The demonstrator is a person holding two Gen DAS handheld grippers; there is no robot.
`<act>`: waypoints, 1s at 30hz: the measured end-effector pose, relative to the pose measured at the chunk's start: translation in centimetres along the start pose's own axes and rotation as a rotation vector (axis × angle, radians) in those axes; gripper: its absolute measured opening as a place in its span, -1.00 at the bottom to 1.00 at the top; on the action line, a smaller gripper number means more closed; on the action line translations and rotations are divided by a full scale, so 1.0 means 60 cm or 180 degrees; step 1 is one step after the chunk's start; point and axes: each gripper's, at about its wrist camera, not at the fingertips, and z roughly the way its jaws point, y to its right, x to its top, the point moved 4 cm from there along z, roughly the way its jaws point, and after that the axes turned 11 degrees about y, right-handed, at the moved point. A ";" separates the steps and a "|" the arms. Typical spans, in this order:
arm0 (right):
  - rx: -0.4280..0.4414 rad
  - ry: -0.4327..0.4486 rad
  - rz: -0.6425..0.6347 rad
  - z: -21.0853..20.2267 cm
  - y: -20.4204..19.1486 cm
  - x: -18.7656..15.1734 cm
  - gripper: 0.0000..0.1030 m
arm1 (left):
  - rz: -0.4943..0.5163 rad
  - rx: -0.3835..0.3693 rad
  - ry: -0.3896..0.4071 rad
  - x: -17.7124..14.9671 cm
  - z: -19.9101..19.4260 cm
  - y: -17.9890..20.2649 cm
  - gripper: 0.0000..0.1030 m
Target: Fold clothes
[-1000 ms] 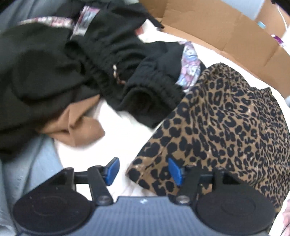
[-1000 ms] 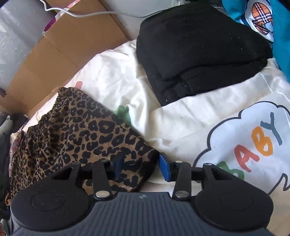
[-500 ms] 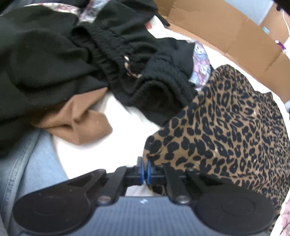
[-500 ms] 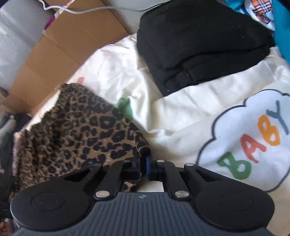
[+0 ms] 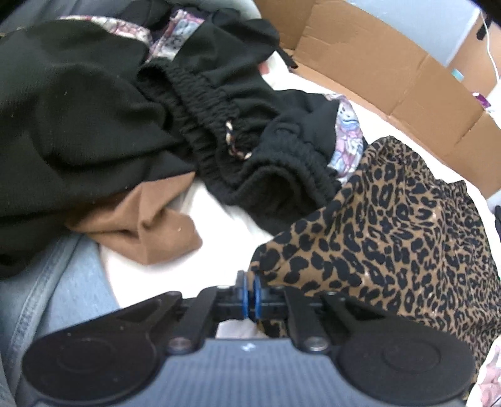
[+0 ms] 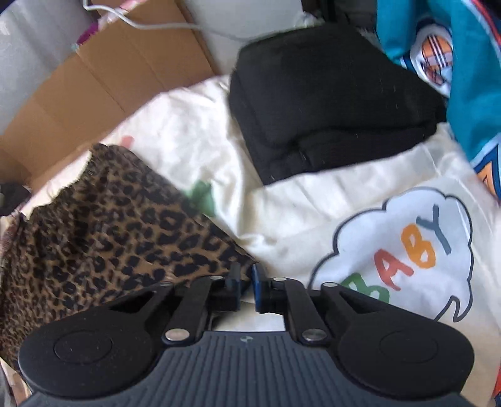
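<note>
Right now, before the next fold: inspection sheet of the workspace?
Surface: cream bedding with a BABY print.
Job's things: leopard-print garment, spread flat.
Clutter: heap of black garments, brown garment, folded black garment, teal printed fabric, blue denim.
Grippers: left gripper opening, leopard corner at its pads, grip unclear; right gripper opening, gap visible, leopard corner at its tips.
Cables: white cable over the cardboard.
Surroundings: flattened cardboard beyond the bedding.
</note>
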 end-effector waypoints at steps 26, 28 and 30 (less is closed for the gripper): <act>0.1200 -0.0432 -0.0464 -0.012 -0.255 -0.057 -0.39 | -0.0200 -0.1022 -0.0337 -0.015 0.044 -0.058 -0.70; 0.1216 -0.0453 -0.0463 -0.010 -0.260 -0.061 -0.39 | -0.0264 -0.1030 -0.0347 -0.023 0.037 -0.067 -0.71; 0.1245 -0.0480 -0.0475 -0.007 -0.266 -0.065 -0.39 | -0.0363 -0.1034 -0.0338 -0.029 0.032 -0.077 -0.75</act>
